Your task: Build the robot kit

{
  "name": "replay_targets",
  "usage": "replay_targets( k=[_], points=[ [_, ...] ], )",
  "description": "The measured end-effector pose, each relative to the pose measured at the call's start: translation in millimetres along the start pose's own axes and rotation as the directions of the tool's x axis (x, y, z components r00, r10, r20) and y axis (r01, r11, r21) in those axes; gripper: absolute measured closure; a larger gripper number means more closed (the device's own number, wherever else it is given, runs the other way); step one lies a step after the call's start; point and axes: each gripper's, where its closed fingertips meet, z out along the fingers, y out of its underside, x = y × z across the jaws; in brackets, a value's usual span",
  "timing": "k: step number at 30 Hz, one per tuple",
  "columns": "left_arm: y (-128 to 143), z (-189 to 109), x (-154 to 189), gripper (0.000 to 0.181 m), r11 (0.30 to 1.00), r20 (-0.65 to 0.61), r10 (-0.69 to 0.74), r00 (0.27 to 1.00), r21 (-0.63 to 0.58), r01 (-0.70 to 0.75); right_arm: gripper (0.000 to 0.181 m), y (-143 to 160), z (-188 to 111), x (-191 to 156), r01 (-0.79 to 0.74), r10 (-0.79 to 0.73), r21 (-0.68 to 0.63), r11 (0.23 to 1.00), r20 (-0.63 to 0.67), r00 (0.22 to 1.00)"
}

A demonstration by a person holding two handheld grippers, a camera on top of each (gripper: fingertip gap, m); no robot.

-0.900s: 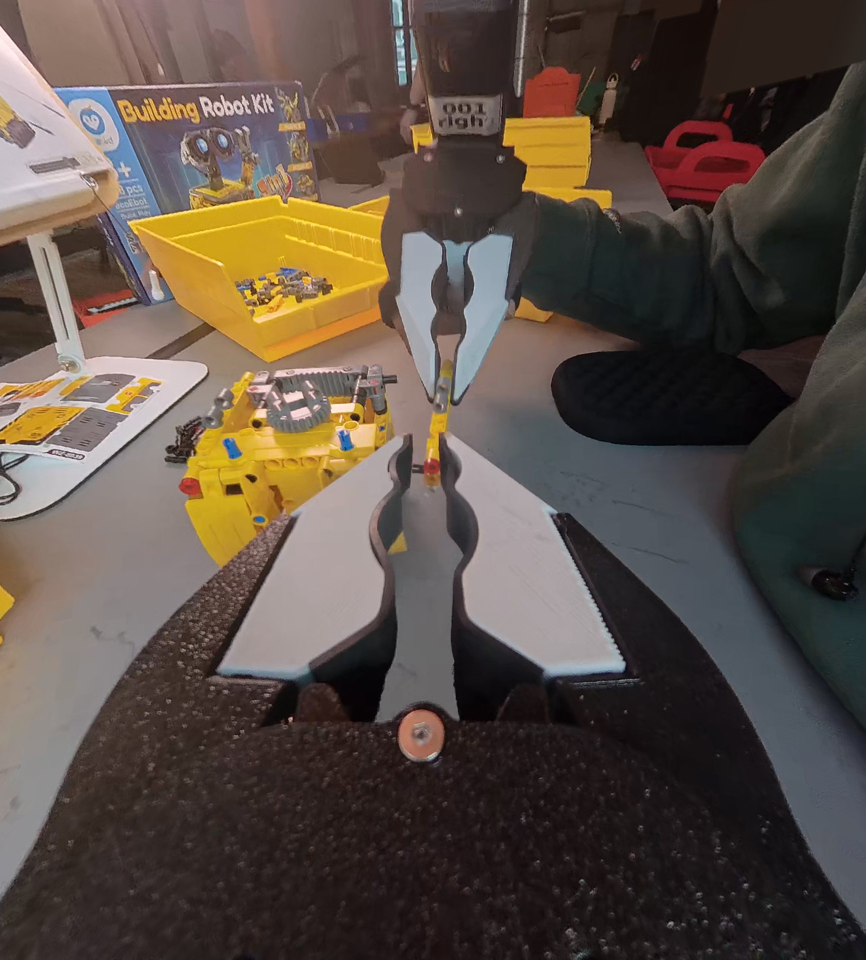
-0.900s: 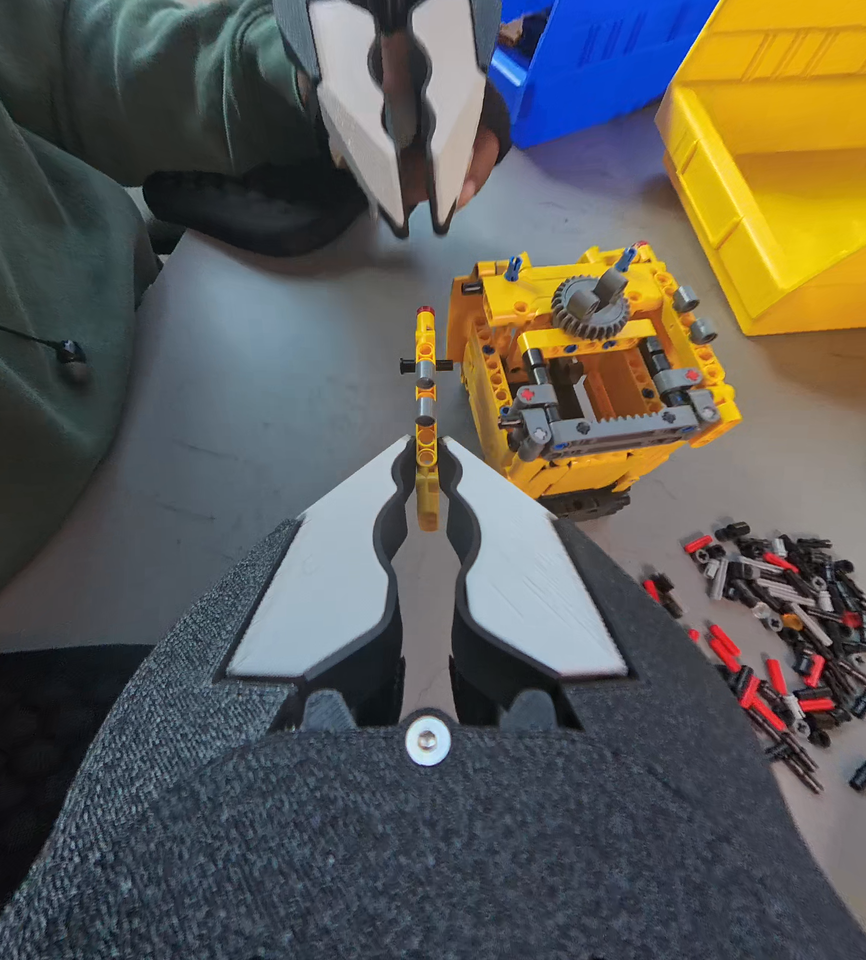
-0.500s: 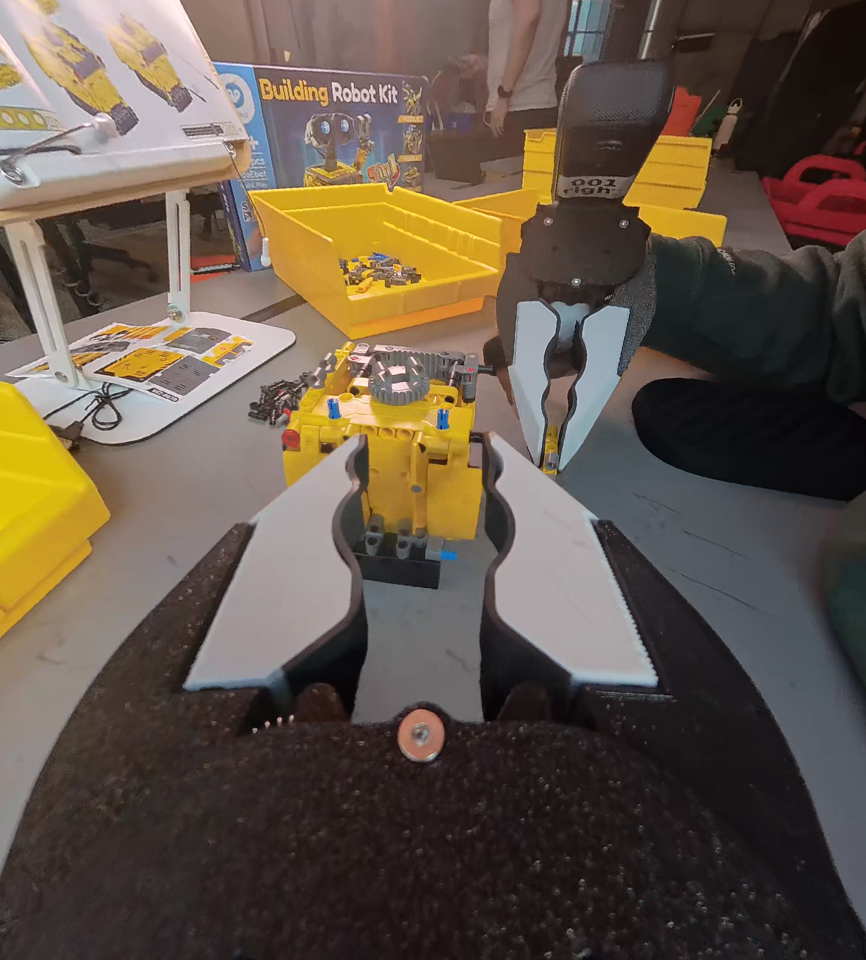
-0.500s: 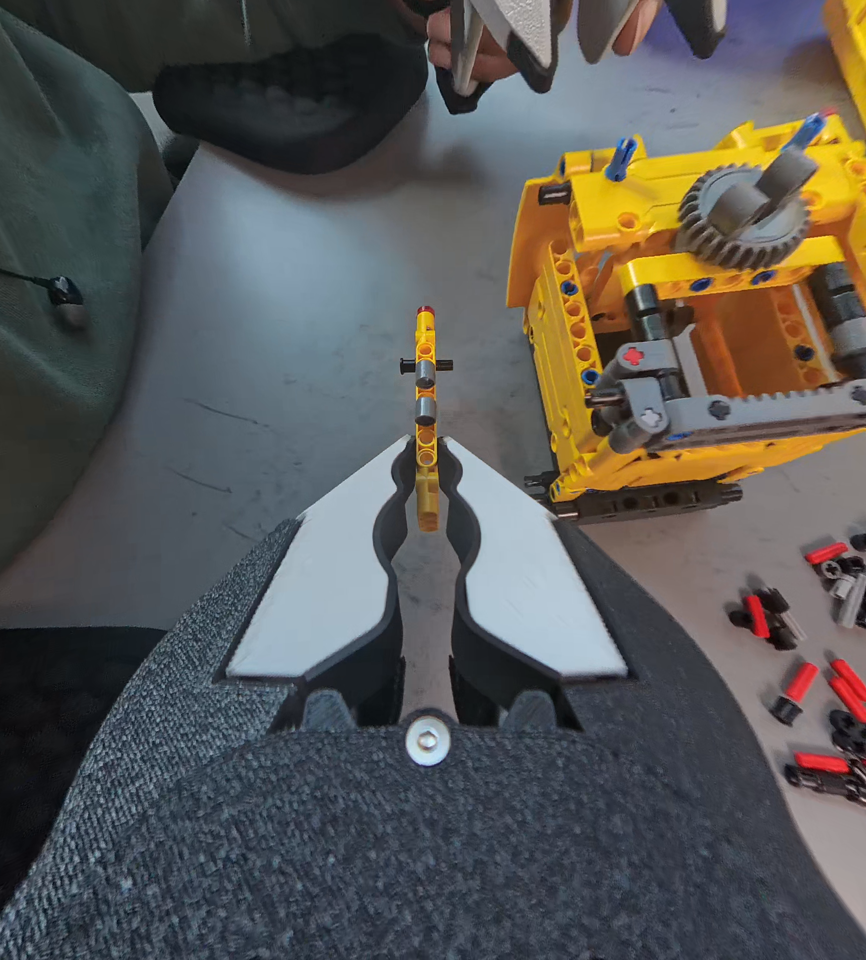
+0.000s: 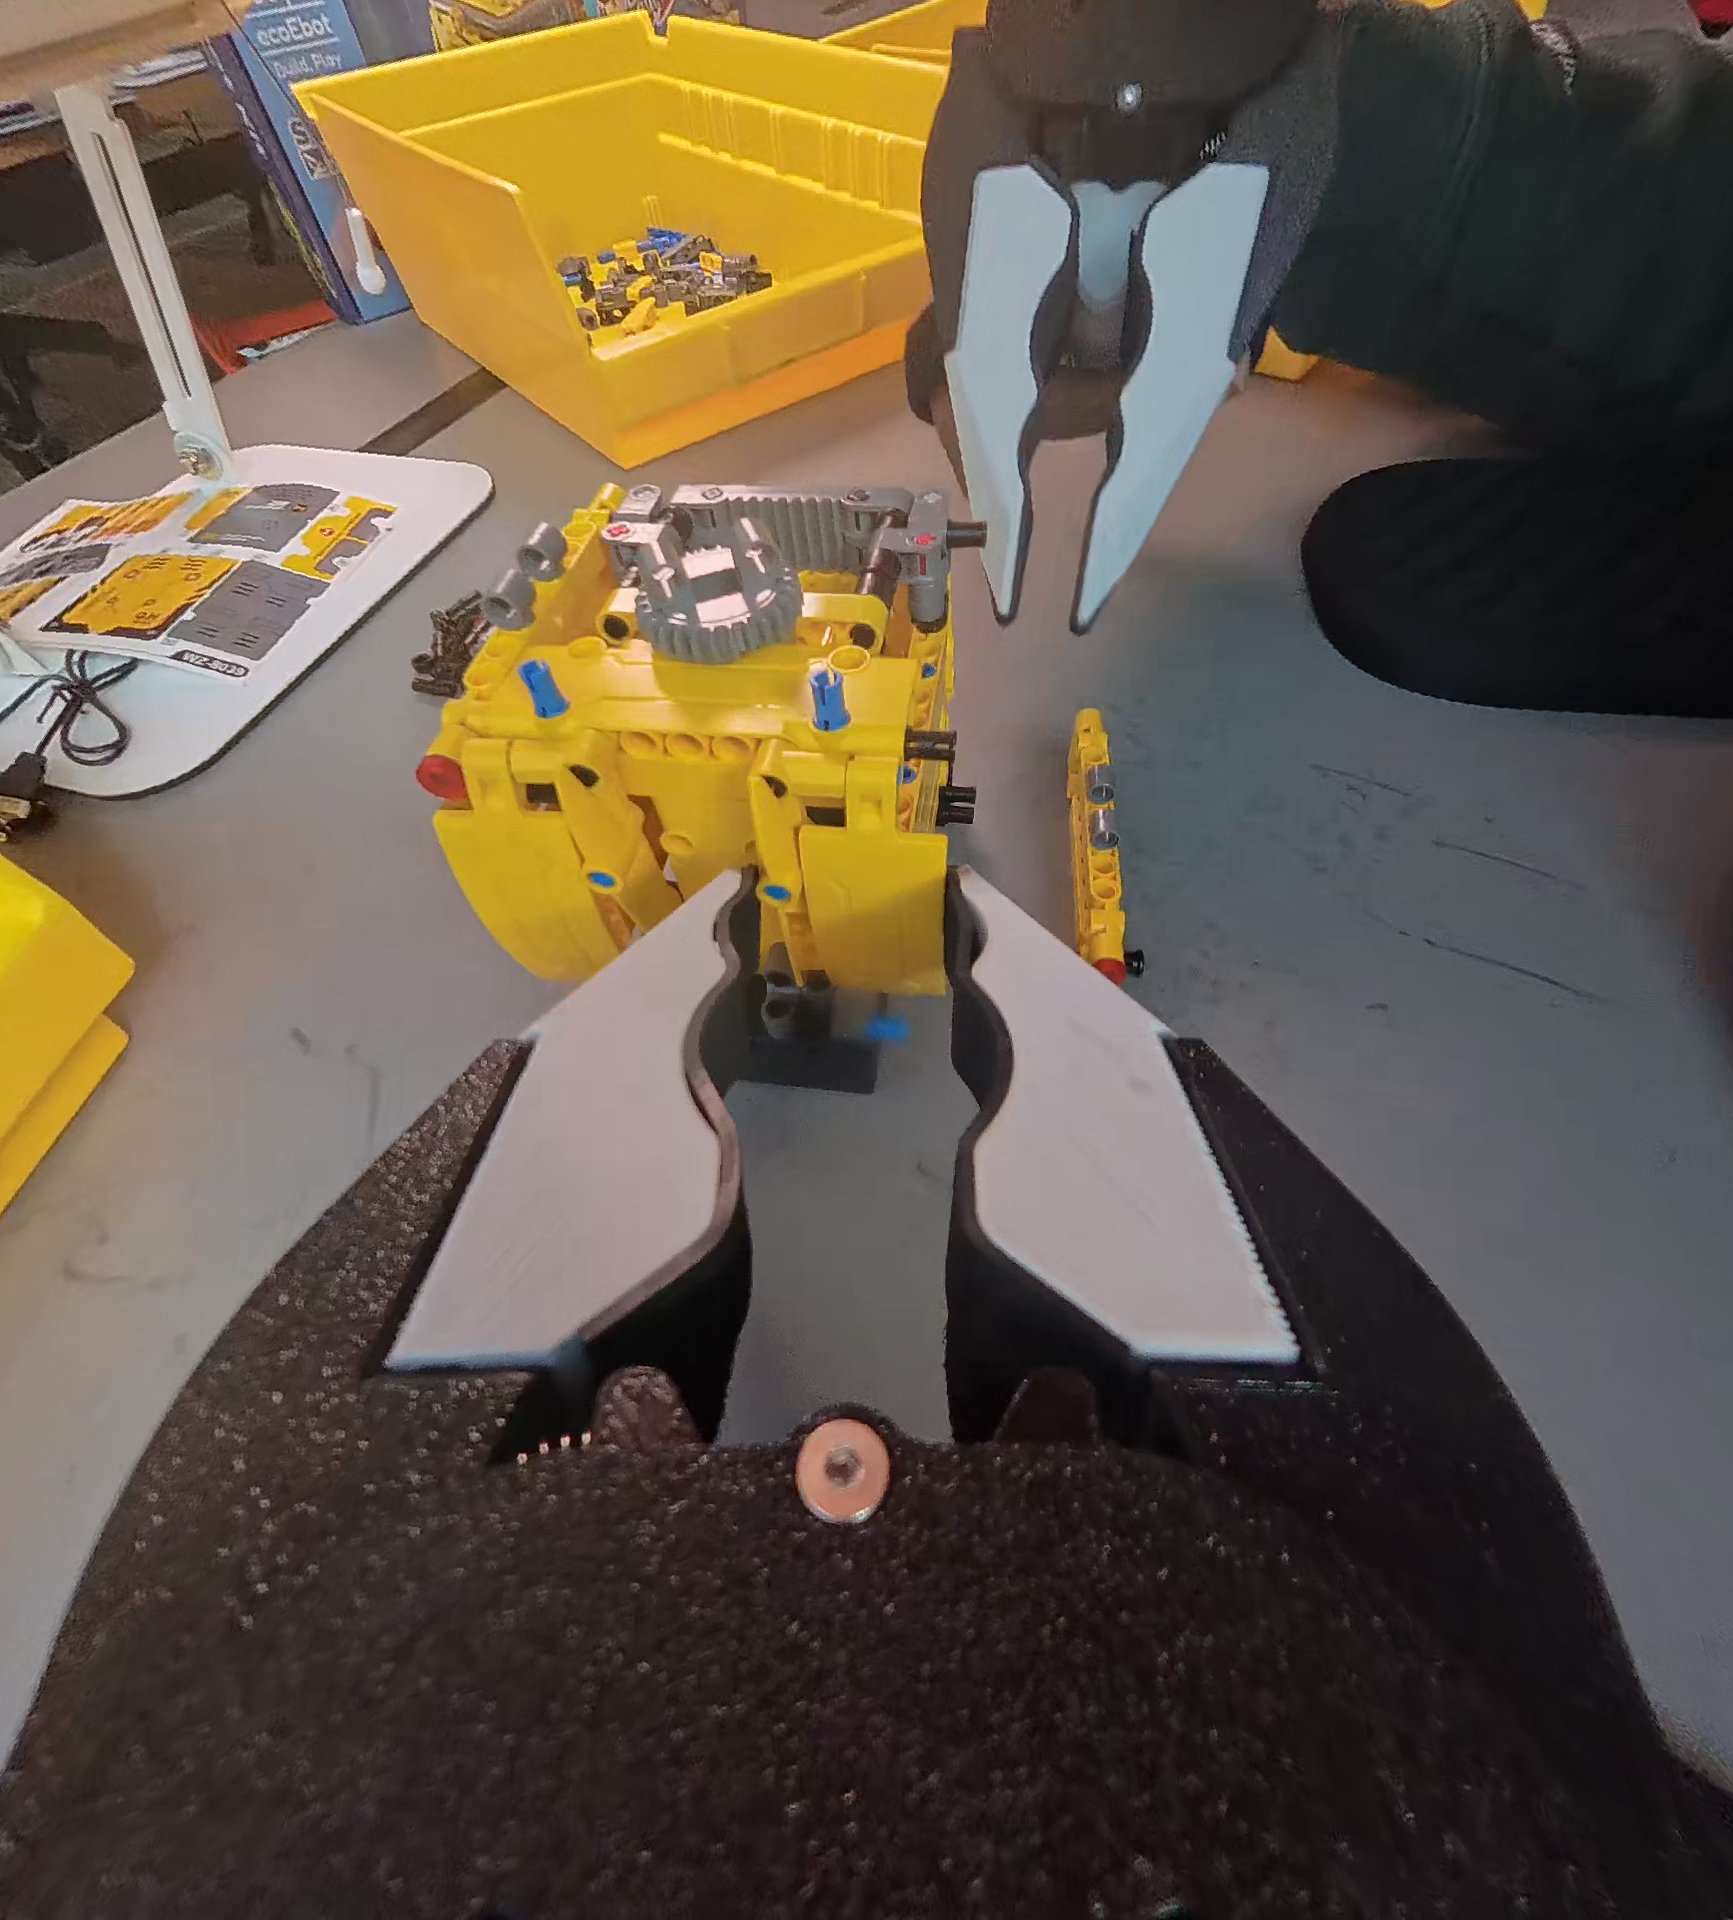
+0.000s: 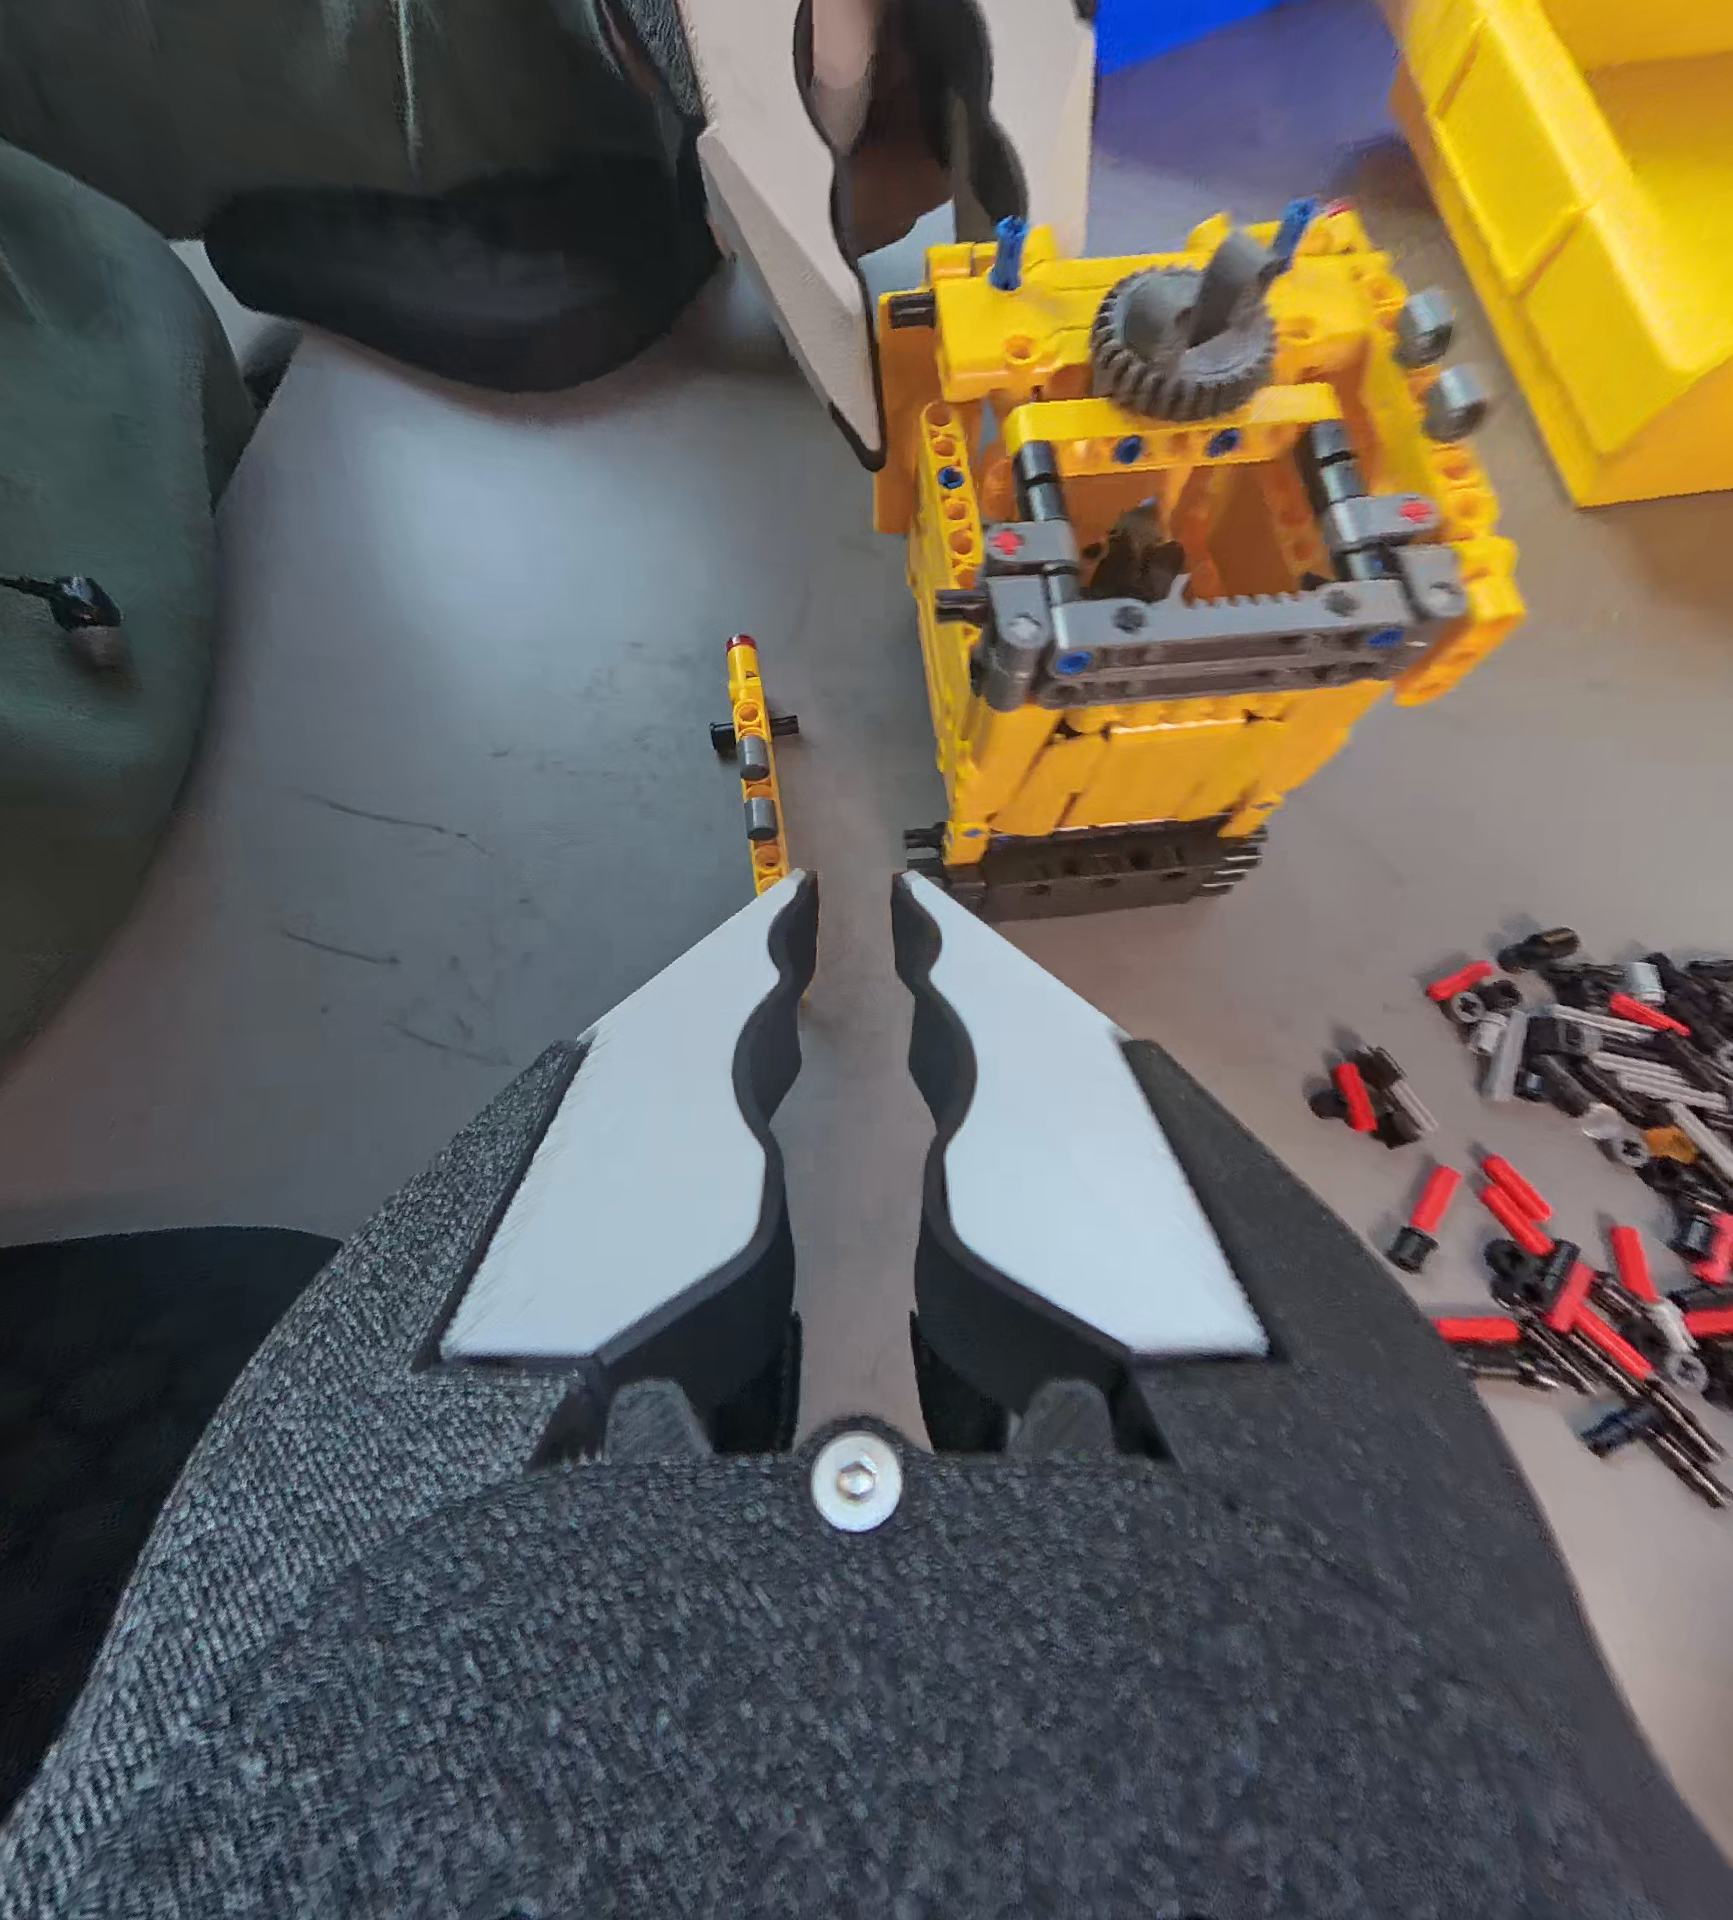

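Yellow brick model (image 5: 696,769) sits on the grey counter (image 5: 1361,1039) right in front of the left hand-held gripper (image 5: 846,894), whose jaws are spread wide and empty, tips level with the model's lower front panels, though I can't tell if they actually touch. It's a boxy build with a grey gear on top, a grey toothed rack along one edge, blue pins and a black base. The right hand-held gripper (image 6: 854,891) is released too, jaws only slightly parted with nothing between them. A thin yellow beam (image 6: 758,769) lies flat on the counter just ahead of its left fingertip, beside the model. Off to its right there's a loose pile of red and black pins (image 6: 1631,1164).
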Motion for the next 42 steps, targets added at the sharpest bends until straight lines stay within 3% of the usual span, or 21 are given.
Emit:
replay_targets(
  k=[4, 6, 13, 24, 42],
  points=[
    [10.1, -17.0, -5.8, 0.147, 0.998, -0.078, -0.054, 0.996, -0.029, 0.052, 0.167, -17.3, -21.3, 21.2, -0.043, 0.053, 0.136, 0.990, -0.073, 0.996],
    [15.5, -26.4, -19.2, 0.149, 0.997, -0.044, -0.075, 0.996, -0.032, 0.073, 0.164, -22.6, -23.4, 28.4, -0.066, 0.083, 0.187, 0.980, -0.086, 0.993],
    [25.2, -43.8, -52.2, 0.154, 0.987, 0.061, -0.160, 0.985, 0.010, 0.160, 0.162, -14.3, -12.7, 29.6, -0.056, 0.070, 0.151, 0.987, -0.089, 0.994],
    [22.2, -41.5, -52.6, 0.153, 0.988, 0.072, -0.151, 0.986, 0.028, 0.150, 0.162, -13.9, -13.9, 30.9, -0.064, 0.079, 0.156, 0.986, -0.090, 0.993],
    [21.8, -39.6, -51.5, 0.170, 0.991, 0.088, -0.132, 0.987, 0.024, 0.131, 0.163, -20.0, 5.5, 22.6, -0.069, 0.083, 0.158, 0.985, -0.083, 0.993]
  ],
)
